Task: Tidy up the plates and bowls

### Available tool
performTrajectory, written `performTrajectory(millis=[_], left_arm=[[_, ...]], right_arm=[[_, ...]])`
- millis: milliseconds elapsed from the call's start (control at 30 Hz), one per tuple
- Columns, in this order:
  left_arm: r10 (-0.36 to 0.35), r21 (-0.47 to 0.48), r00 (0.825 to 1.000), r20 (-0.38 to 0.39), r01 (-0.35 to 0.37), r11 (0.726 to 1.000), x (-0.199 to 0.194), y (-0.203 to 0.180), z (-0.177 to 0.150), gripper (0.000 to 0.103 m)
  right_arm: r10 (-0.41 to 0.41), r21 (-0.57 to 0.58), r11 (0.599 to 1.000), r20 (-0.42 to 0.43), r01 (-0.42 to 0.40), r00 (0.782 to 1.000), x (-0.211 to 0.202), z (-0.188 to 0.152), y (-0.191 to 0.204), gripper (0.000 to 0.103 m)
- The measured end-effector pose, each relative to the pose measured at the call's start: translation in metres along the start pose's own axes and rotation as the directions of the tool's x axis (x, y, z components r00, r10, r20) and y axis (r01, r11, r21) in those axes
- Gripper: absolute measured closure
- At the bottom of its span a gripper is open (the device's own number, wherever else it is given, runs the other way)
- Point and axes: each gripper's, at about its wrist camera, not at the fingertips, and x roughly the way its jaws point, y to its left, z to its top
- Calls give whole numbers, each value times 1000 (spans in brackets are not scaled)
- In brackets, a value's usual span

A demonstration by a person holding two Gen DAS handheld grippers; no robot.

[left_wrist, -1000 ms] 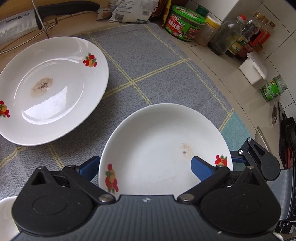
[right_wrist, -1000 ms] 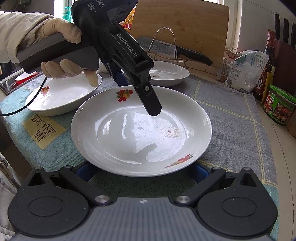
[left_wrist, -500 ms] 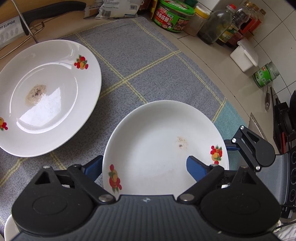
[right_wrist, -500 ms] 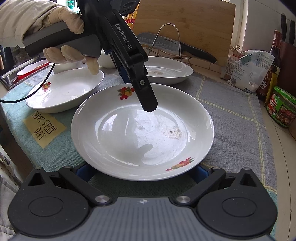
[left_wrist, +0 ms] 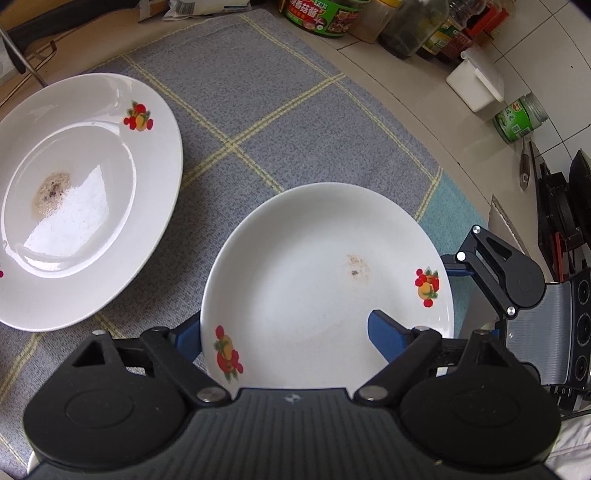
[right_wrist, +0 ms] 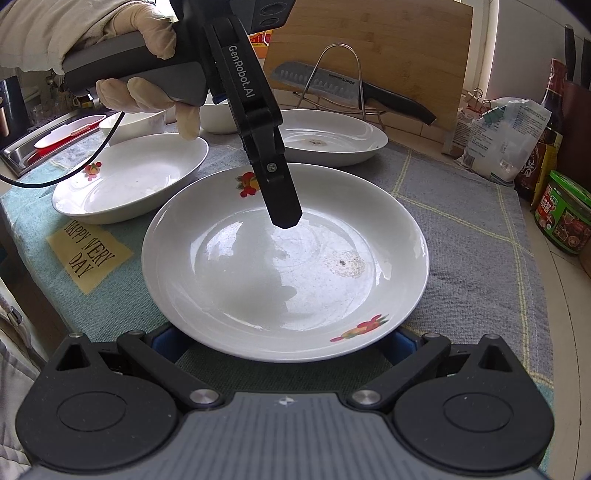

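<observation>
A white plate with fruit prints sits on the grey checked cloth. My left gripper hangs open above its rim, one blue finger over the plate, the other outside the rim. In the right wrist view the left gripper's finger points down over the plate's far side. My right gripper is open at the near rim, its blue pads low on both sides, under the plate's edge. A second, stained plate lies beyond. A third plate lies to the left.
A knife on a wire rack and a cutting board stand behind. Jars and bottles line the counter. White bowls and a metal tray sit far left.
The left gripper has risen and pulled back over the plate's rim. The right gripper stays at the near rim, with the plate a little higher in its view.
</observation>
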Motion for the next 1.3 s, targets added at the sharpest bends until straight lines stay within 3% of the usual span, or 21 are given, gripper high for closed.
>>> performTrajectory(millis=[600,767,1300], left_arm=[[4,-65,1000,-8,-5,998,7,3,8,14],[17,-50,1000,-8,-17,999,8,1,6,14],[28,-30,1000,6,-27,999,3,-4,9,14]], right_arm=[[15,-24,1000,-27,-15,1000,-2,2,-3,0],[-8,-65,998,-29,6,1000,-3,3,2,0],[3,-48,999,-36,-5,999,-8,8,-5,0]])
